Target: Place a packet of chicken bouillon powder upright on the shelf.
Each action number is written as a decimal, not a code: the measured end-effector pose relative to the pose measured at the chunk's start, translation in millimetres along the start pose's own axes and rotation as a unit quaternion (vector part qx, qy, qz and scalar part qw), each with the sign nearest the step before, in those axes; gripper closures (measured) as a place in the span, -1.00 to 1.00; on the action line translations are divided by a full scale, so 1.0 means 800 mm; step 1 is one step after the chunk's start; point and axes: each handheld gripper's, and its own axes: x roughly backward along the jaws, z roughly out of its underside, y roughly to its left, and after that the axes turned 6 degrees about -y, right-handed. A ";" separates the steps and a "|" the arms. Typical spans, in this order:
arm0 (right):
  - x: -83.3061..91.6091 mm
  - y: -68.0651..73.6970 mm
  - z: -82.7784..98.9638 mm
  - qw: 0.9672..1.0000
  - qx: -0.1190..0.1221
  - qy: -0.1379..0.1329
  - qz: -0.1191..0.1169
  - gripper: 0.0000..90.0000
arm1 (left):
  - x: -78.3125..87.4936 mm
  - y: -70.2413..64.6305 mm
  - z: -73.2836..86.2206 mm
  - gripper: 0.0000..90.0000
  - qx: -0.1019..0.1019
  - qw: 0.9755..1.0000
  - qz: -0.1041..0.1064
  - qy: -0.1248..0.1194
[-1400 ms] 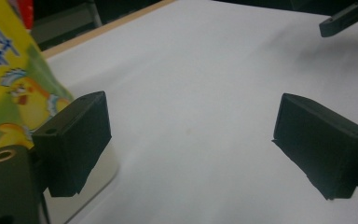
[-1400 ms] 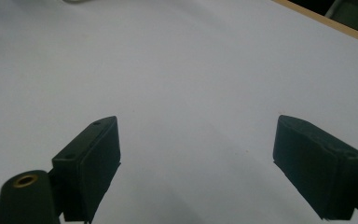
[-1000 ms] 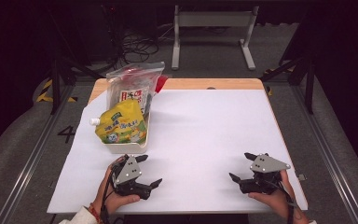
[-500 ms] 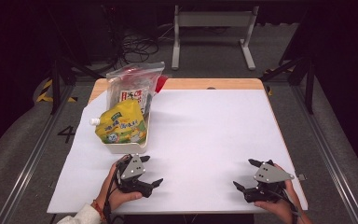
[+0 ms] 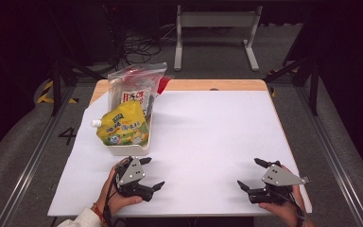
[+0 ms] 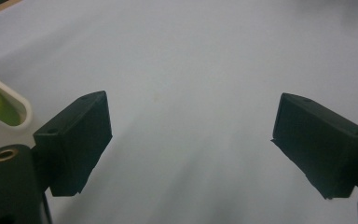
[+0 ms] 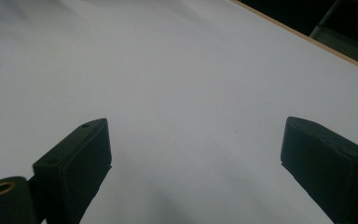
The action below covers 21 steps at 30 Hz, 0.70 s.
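We are holding the left gripper [image 5: 150,173] and right gripper [image 5: 253,174] near the desk's [image 5: 208,127] near edge, both with fingers spread open and gripping nothing. The yellow pouch [image 5: 123,125] is lying in the white tray [image 5: 127,150] just beyond the left gripper, its spout pointing left; a clear bag [image 5: 134,90] is leaning behind it

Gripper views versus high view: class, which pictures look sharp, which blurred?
High view: sharp, the yellow pouch clear, room behind dark. Left gripper view: the left gripper soft-edged. Right gripper view: the right gripper likewise, its shadow faint.
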 end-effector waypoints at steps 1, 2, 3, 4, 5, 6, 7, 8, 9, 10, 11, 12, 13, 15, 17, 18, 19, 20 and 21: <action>0.000 0.000 0.000 1.000 0.001 0.000 0.002 -0.81 | 0.000 0.000 0.000 -0.73 0.000 1.000 -0.001 0.000; 0.000 0.000 0.000 1.000 0.001 0.000 0.002 -0.81 | 0.000 0.000 0.000 -0.73 0.000 1.000 -0.001 0.000; 0.000 0.001 0.000 1.000 0.003 0.001 0.004 -0.81 | 0.000 0.001 0.000 -0.73 -0.002 1.000 -0.002 0.001; 0.000 0.001 0.000 1.000 0.003 0.001 0.004 -0.80 | 0.000 0.001 0.000 -0.73 -0.003 1.000 -0.003 0.002; 0.000 0.001 0.000 1.000 0.003 0.002 0.004 -0.80 | -0.001 0.001 0.000 -0.73 0.000 1.000 -0.002 0.001; -0.001 0.001 0.000 1.000 0.005 0.004 0.004 -0.79 | -0.001 0.001 0.000 -0.73 -0.002 1.000 -0.002 0.003; 0.000 0.001 0.000 1.000 0.005 0.004 0.004 -0.79 | -0.002 0.001 -0.001 -0.73 -0.004 1.000 -0.002 0.005; 0.000 0.001 0.000 1.000 0.006 0.004 0.005 -0.78 | -0.002 0.001 -0.001 -0.73 -0.005 1.000 -0.003 0.005; 0.000 0.000 0.000 1.000 0.005 0.003 0.005 -0.78 | -0.003 0.001 0.000 -0.73 -0.005 1.000 -0.002 0.007; 0.000 0.000 0.000 1.000 0.003 0.003 0.003 -0.78 | -0.003 0.001 0.000 -0.73 -0.007 1.000 -0.003 0.009; 0.000 -0.001 0.001 1.000 0.002 0.002 0.003 -0.78 | -0.003 0.002 0.000 -0.73 -0.006 1.000 -0.002 0.008; 0.000 -0.001 0.001 1.000 0.001 0.004 0.004 -0.78 | -0.003 0.002 0.000 -0.73 -0.004 1.000 -0.001 0.008; 0.000 -0.001 0.001 1.000 0.002 0.005 0.004 -0.78 | -0.004 0.002 0.000 -0.73 -0.004 1.000 -0.001 0.008; 0.000 -0.001 0.001 1.000 0.003 0.005 0.003 -0.77 | -0.004 0.003 0.000 -0.73 -0.003 1.000 -0.001 0.008; 0.000 -0.001 0.001 1.000 0.004 0.005 0.005 -0.77 | -0.005 0.003 0.000 -0.73 -0.002 1.000 0.000 0.009; 0.000 -0.001 0.001 1.000 0.004 0.004 0.005 -0.77 | -0.005 0.003 0.000 -0.73 -0.002 1.000 0.001 0.009; 0.000 -0.002 0.001 1.000 0.004 0.003 0.005 -0.77 | -0.005 0.003 0.000 -0.73 -0.002 1.000 0.000 0.009; 0.000 -0.002 0.001 1.000 0.004 0.002 0.006 -0.77 | -0.005 0.003 -0.001 -0.73 -0.003 1.000 0.000 0.008; 0.001 -0.002 0.000 1.000 0.003 0.002 0.007 -0.77 | -0.005 0.003 -0.001 -0.73 -0.001 1.000 0.002 0.007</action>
